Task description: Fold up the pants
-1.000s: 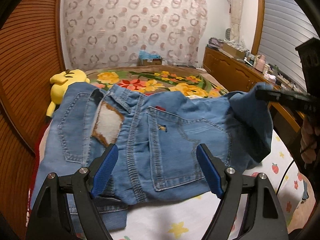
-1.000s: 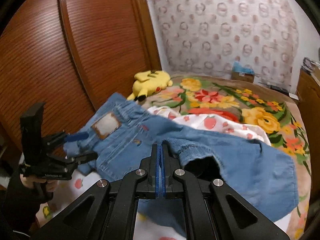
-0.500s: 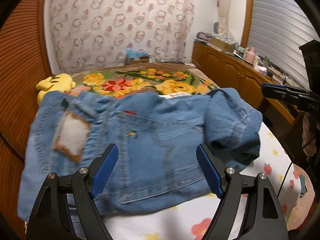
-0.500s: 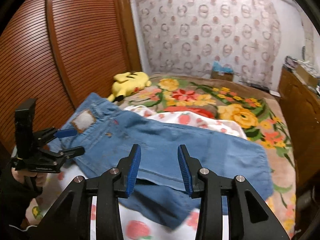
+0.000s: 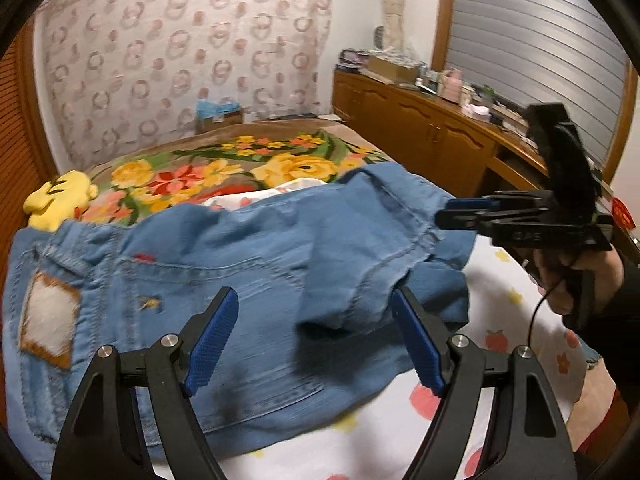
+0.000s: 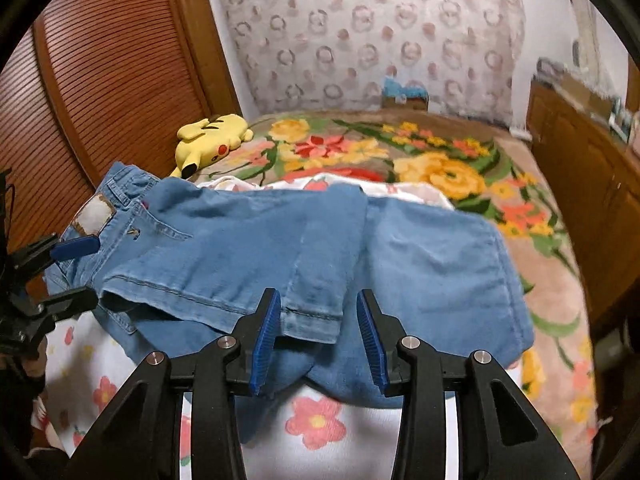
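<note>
Right wrist view: blue jeans (image 6: 256,248) lie folded on the bed (image 6: 460,168), leather waistband patch (image 6: 93,213) too blurred to read. Right gripper (image 6: 318,338), jaws just parted, holds nothing; left gripper (image 5: 316,344) jaws wide, empty.

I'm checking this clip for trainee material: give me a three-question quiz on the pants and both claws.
1. True or false: the right claw is clamped on the jeans.
2. Which lies beyond the jeans? A) yellow plush toy B) laptop C) shoe
3. Fill in: the pale patch sits at the jeans' ____ end.

Key: 1 false, its jaws have just been opening and stand apart, the hem lying loose; 2 A; 3 waistband.
</note>
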A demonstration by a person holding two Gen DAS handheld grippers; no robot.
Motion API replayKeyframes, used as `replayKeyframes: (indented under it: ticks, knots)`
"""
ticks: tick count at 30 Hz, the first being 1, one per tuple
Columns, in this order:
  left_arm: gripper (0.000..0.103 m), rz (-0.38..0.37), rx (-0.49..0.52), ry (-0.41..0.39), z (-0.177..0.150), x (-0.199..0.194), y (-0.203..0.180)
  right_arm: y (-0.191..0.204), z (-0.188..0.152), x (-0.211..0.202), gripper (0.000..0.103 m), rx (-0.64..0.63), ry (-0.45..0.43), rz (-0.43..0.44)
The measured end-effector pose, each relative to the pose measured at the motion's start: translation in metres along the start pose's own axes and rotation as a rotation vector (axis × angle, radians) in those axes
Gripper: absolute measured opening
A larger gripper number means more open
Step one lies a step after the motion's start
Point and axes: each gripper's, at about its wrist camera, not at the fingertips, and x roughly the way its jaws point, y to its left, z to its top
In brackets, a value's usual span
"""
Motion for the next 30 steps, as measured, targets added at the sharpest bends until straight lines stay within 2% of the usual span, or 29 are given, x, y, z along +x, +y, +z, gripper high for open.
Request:
replayKeyframes:
  ticks: [5, 7, 9, 11, 12, 13, 14, 15, 16, 17, 19, 23, 30]
  knots:
    - [0.070, -0.027, 0.008, 0.046, -0.002, 0.019, -0.005, -0.002, 0.008, 0.012, 0.043, 0.027, 0.039, 0.037]
    - [0.057, -0.031, 0.007, 0.059, -0.003, 0.023, -0.006, -0.001, 0.009, 0.018, 0.045, 0.032, 0.050, 0.044]
    - [0.040, -0.035, -0.004, 0.071, -0.004, 0.027, -0.004, -0.002, 0.009, 0.024, 0.045, 0.044, 0.066, 0.049]
    - [0.033, -0.037, -0.008, 0.069, -0.005, 0.026, -0.003, -0.006, 0.010, 0.030, 0.045, 0.065, 0.094, 0.057]
    - [0.021, -0.038, -0.006, 0.066, -0.005, 0.024, -0.003, -0.015, 0.008, 0.029, 0.045, 0.074, 0.099, 0.061]
    - [0.018, -0.040, -0.004, 0.064, -0.005, 0.022, -0.004, -0.019, 0.011, 0.031, 0.045, 0.079, 0.097, 0.064]
    - [0.018, -0.039, -0.003, 0.060, -0.004, 0.019, -0.004, -0.018, 0.013, 0.031, 0.044, 0.079, 0.087, 0.065]
    - [0.017, -0.040, -0.002, 0.055, -0.004, 0.016, -0.004, -0.019, 0.014, 0.029, 0.038, 0.079, 0.079, 0.070]
    - [0.016, -0.041, 0.000, 0.049, -0.004, 0.013, -0.004, -0.019, 0.015, 0.027, 0.017, 0.075, 0.070, 0.079]
    - [0.013, -0.042, 0.001, 0.044, -0.004, 0.010, -0.003, -0.016, 0.017, 0.025, 0.009, 0.063, 0.061, 0.098]
    - [0.012, -0.049, -0.003, 0.031, -0.005, 0.001, -0.001, -0.010, 0.019, 0.018, 0.005, 0.031, 0.037, 0.109]
    - [0.011, -0.063, -0.016, -0.024, -0.006, -0.029, 0.004, 0.012, 0.036, -0.003, 0.004, -0.034, -0.028, 0.139]
    - [0.010, -0.019, -0.065, -0.115, -0.014, -0.082, 0.032, 0.070, 0.078, -0.031, 0.004, -0.160, -0.139, 0.199]
